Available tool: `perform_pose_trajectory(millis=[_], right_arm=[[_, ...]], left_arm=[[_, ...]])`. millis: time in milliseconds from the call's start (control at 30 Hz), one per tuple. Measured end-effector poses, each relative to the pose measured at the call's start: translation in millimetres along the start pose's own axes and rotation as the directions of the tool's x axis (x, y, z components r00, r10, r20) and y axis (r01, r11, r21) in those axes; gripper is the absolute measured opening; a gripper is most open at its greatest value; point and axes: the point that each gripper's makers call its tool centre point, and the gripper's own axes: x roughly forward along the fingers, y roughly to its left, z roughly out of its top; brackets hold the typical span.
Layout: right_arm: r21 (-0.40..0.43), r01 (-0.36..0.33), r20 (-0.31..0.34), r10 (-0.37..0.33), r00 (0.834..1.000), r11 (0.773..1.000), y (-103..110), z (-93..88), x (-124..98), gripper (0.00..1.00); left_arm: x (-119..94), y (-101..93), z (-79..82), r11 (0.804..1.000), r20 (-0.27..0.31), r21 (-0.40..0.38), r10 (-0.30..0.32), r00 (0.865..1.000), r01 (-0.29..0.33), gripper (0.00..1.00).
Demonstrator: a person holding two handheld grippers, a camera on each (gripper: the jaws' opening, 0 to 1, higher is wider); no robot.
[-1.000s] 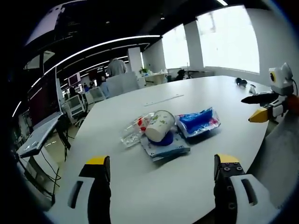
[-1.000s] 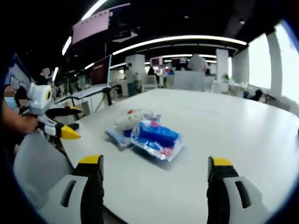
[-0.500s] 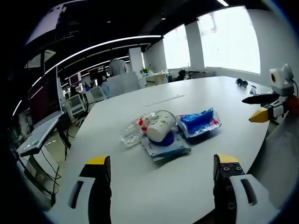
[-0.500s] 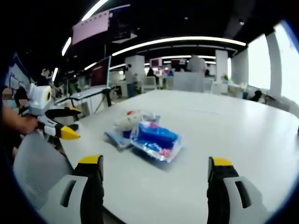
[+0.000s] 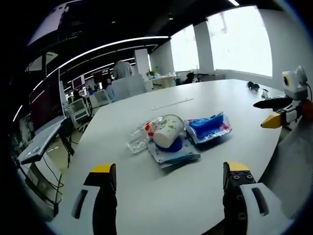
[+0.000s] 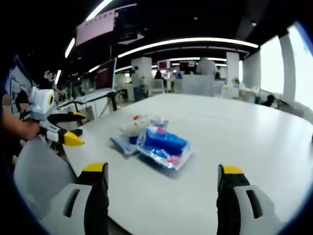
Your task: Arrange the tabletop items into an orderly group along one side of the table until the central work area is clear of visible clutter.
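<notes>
Both grippers hang just off the near edge of the white table (image 5: 146, 196), level and aimed at the clutter. The left gripper (image 5: 166, 196) has its jaws spread wide with nothing between them, same for the right gripper (image 6: 160, 196). The little pile sits mid-table: a paper cup (image 5: 167, 131) tipped on its side on a flat blue packet (image 5: 173, 152), a clear crinkly wrapper (image 5: 139, 139) to its left, and a blue plastic-wrapped pack (image 5: 208, 127) to the right. Lots of bare tabletop all around. In the right gripper view the blue pack (image 6: 164, 146) sits nearest and mostly hides the cup.
</notes>
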Motion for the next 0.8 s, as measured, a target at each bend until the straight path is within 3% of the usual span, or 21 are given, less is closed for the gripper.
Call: perform_pose_trajectory(millis=[600, 800], right_arm=[[-0.008, 0.0, -0.005, 0.0, 1.0, 1.0, 1.5, -0.1, 1.1, 0.9], [-0.012, -0.002, 0.001, 0.002, 1.0, 1.0, 2.1, 1.2, 0.8, 0.89]], left_arm=[[1.8, 2.1, -3.7, 1.0, -0.019, 0.006, -0.002, 1.0, 0.002, 0.89], [0.1, 3.7, 0.3, 1.0, 0.004, 0.002, 0.005, 1.0, -0.005, 0.88]])
